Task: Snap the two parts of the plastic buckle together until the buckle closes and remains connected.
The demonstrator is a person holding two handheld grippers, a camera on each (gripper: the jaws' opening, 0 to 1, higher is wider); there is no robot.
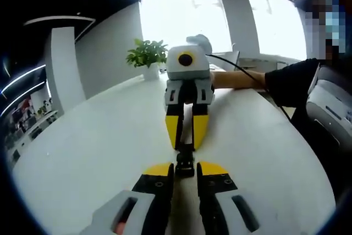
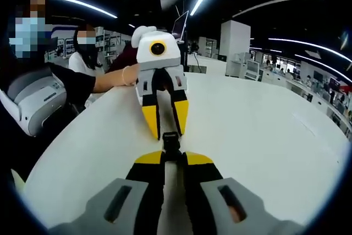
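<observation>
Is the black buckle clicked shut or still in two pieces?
Cannot tell. The black buckle sits between the left tongs and the right tongs, both shut on it, but the join is too small and dark to see.

Black buckle (image 1: 185, 163) on a plain white table (image 1: 99, 147); both grippers have grey-white bodies and black fingers (image 1: 158, 182) tipped yellow; green plant (image 1: 146, 53) in a white pot; person's sleeve (image 1: 291, 81) black

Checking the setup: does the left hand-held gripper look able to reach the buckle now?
Probably yes: the buckle already sits between the left hand-held gripper and the right one, with nothing between.
</observation>
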